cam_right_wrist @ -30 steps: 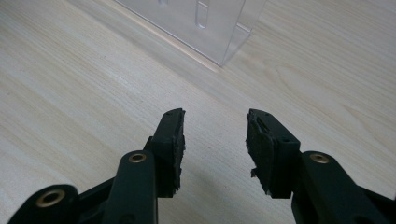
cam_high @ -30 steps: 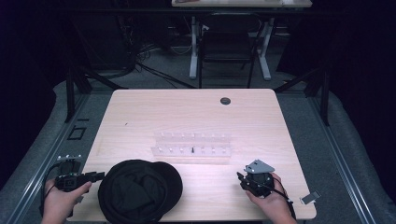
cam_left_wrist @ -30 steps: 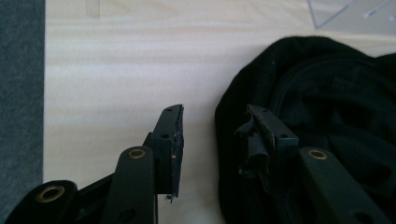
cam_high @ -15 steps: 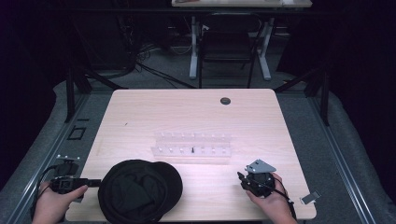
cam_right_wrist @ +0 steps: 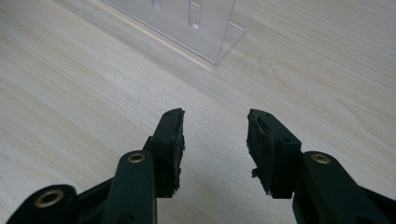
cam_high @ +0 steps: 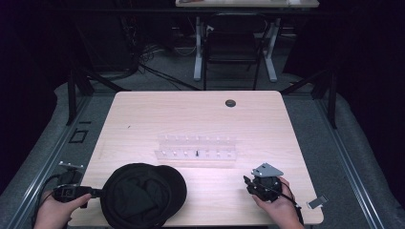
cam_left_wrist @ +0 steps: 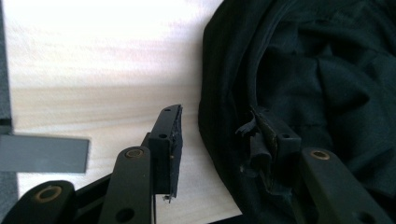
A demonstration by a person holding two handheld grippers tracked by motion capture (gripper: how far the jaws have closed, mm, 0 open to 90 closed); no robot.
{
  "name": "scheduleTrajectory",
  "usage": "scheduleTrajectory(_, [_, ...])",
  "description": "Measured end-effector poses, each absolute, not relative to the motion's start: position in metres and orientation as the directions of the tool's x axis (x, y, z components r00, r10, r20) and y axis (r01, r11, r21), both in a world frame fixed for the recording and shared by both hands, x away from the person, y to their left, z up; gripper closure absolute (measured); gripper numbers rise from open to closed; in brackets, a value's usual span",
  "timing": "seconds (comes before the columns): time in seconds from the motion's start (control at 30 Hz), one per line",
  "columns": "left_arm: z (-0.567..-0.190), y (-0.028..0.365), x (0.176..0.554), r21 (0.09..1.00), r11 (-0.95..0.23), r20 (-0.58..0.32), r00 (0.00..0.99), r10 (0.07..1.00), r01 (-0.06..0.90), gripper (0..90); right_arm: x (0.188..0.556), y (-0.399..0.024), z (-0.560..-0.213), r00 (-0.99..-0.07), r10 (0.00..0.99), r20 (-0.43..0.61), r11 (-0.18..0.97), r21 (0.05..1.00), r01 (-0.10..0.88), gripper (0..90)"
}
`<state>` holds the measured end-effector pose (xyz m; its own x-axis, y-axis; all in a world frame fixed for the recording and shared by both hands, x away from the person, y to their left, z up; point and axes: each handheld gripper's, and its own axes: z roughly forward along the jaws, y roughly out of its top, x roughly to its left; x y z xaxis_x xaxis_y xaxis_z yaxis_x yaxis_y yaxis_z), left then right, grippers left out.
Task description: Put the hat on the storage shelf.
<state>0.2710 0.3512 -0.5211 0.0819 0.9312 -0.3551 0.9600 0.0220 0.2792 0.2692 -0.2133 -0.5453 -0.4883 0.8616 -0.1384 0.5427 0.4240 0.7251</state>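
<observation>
Since the earlier frames, the left gripper (cam_high: 95, 193) has drawn slightly toward the near-left table corner, while the right one has kept its place. At the near left, its jaws stand wide at the left edge of the black fabric bag (cam_high: 143, 195). In the left gripper view, one jaw lies over bare wood and the other sits against the bag's (cam_left_wrist: 308, 70) folded rim; the pads do not press on it, so no grip is made. This suggests the left gripper is lining up to take the rim. At the centre, the clear plastic rack (cam_high: 197, 149) stands apart from the bag, on its far side. At the near right, the right gripper (cam_high: 248, 183) rests on the table (cam_high: 267, 124), its jaws wide and empty, pointing toward the rack's (cam_right_wrist: 201, 23) corner
</observation>
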Motion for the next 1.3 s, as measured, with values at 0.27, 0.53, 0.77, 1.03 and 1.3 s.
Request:
scheduleTrajectory(0.27, [-0.527, 0.35, 0.273, 0.247, 0.039, -0.366, 0.056, 0.929, 0.968, 57.2, 0.269, -0.214, -0.545, -0.485, 0.865, -0.129, 0.416, 0.723, 0.551, 55.8])
scheduleTrajectory(0.53, [-0.537, 0.352, 0.274, 0.21, 0.058, -0.386, 0.028, 0.922, 0.976, 59.7, 0.269, -0.213, -0.546, -0.479, 0.87, -0.119, 0.405, 0.727, 0.555, 55.8])
scheduleTrajectory(0.77, [-0.539, 0.347, 0.276, 0.215, 0.054, -0.381, 0.033, 0.924, 0.975, 66.7, 0.27, -0.212, -0.546, -0.492, 0.862, -0.12, 0.416, 0.721, 0.554, 55.9])
scheduleTrajectory(1.03, [-0.54, 0.345, 0.277, 0.204, 0.047, -0.386, 0.036, 0.922, 0.978, 72.8, 0.27, -0.213, -0.546, -0.489, 0.864, -0.122, 0.416, 0.719, 0.556, 55.9])
scheduleTrajectory(1.3, [-0.542, 0.343, 0.277, 0.197, 0.05, -0.39, 0.032, 0.92, 0.979, 79.5, 0.27, -0.213, -0.546, -0.491, 0.863, -0.12, 0.416, 0.72, 0.556, 55.9])
